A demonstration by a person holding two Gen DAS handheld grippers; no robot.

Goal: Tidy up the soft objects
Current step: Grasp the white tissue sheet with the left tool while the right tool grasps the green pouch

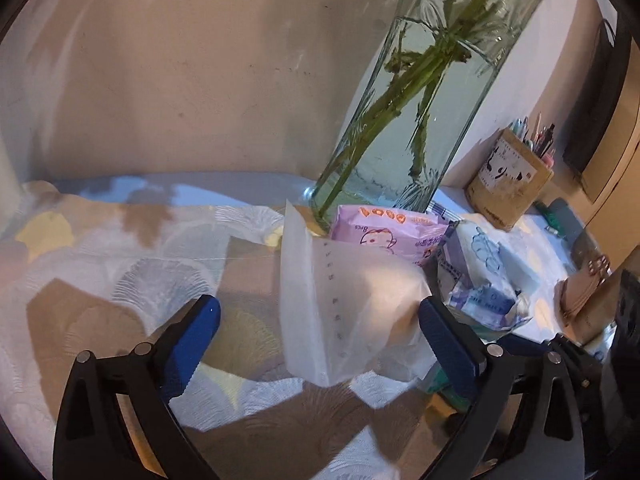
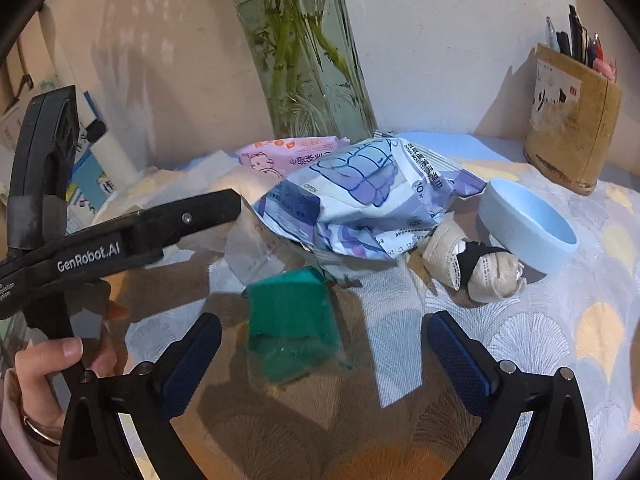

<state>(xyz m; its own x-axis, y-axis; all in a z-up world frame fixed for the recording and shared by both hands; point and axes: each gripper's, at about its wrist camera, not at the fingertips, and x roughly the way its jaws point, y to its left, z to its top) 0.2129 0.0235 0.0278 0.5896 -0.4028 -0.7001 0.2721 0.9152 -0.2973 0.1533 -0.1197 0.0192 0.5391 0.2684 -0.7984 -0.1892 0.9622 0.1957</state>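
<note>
Both tongs gape wide and hold nothing: the left tongs (image 1: 320,344) flank a translucent white packet (image 1: 344,300), and the right tongs (image 2: 324,356) hover over a green packet (image 2: 292,320) lying on the patterned worktop (image 2: 540,340). Behind sit a blue-and-white wipes pack (image 2: 360,200), a pink pack (image 2: 280,152), rolled beige socks (image 2: 472,264), a pale blue bowl (image 2: 528,224) and a glass vase (image 2: 312,60).
</note>
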